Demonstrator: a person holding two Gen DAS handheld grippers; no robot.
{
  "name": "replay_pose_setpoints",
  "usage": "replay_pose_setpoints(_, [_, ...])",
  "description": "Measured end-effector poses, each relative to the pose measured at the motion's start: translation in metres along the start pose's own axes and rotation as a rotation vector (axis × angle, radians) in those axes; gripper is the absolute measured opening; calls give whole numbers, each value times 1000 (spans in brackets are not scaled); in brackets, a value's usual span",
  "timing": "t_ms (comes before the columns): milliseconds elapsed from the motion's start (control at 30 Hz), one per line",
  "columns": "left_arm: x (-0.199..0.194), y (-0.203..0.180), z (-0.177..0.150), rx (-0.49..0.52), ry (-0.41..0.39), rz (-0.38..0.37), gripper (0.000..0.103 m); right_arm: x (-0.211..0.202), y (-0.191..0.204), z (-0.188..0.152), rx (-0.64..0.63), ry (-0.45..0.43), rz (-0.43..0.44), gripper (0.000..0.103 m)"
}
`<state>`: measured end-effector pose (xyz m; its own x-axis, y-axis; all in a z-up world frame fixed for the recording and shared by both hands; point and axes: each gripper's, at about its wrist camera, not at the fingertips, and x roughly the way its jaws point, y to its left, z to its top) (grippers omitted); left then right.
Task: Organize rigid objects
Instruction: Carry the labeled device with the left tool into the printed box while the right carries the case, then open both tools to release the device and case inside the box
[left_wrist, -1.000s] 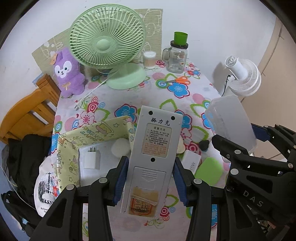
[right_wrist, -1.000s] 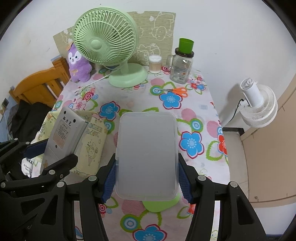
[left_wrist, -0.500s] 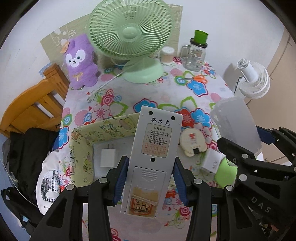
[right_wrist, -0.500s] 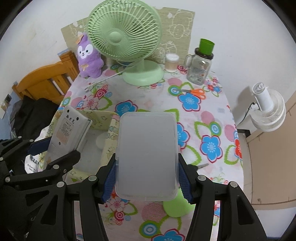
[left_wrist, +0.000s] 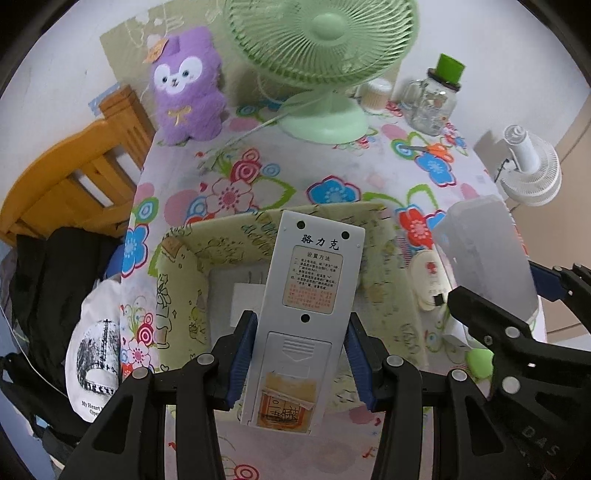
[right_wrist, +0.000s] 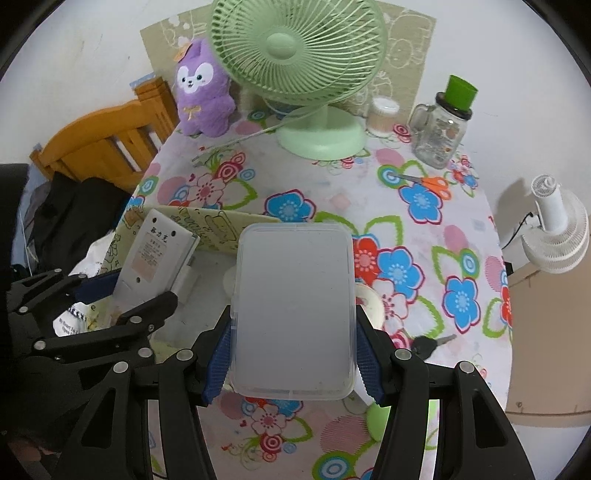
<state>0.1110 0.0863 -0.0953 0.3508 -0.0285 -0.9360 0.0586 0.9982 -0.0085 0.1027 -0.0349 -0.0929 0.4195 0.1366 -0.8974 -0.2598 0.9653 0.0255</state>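
With the remote (left_wrist: 301, 317) clamped in the left hand-held gripper (left_wrist: 299, 360) above the bin (left_wrist: 177, 280) at the surface's left edge, and the lid (right_wrist: 293, 310) in the right hand-held gripper (right_wrist: 293, 360), the remote should be lowered flat before release.

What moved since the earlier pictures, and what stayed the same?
Both grippers moved forward over the table, toward the green fan, which looks bigger now. The left gripper carried the remote to above the yellow fabric box, where a white charger lies. The right gripper came along with the clear plastic box. Nothing was grabbed or dropped; both grips stayed shut.
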Motion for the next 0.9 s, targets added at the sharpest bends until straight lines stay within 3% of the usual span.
replay_pose_setpoints(467, [35, 18, 11, -13, 38, -47, 43, 28, 10, 17, 3, 50, -21, 61])
replay_pose_setpoints(567, [36, 21, 9, 1, 55, -42, 48, 33, 14, 19, 1, 58, -23, 61])
replay_pose_setpoints(633, [36, 24, 5, 12, 63, -21, 62, 35, 17, 19, -1, 60, -22, 61])
replay_pose_setpoints(800, [27, 30, -3, 56, 67, -27, 80, 38, 31, 21, -15, 63, 4, 61])
replay_pose_setpoints(900, [25, 30, -5, 82, 69, -15, 85, 42, 44, 20, -27, 72, 23, 62])
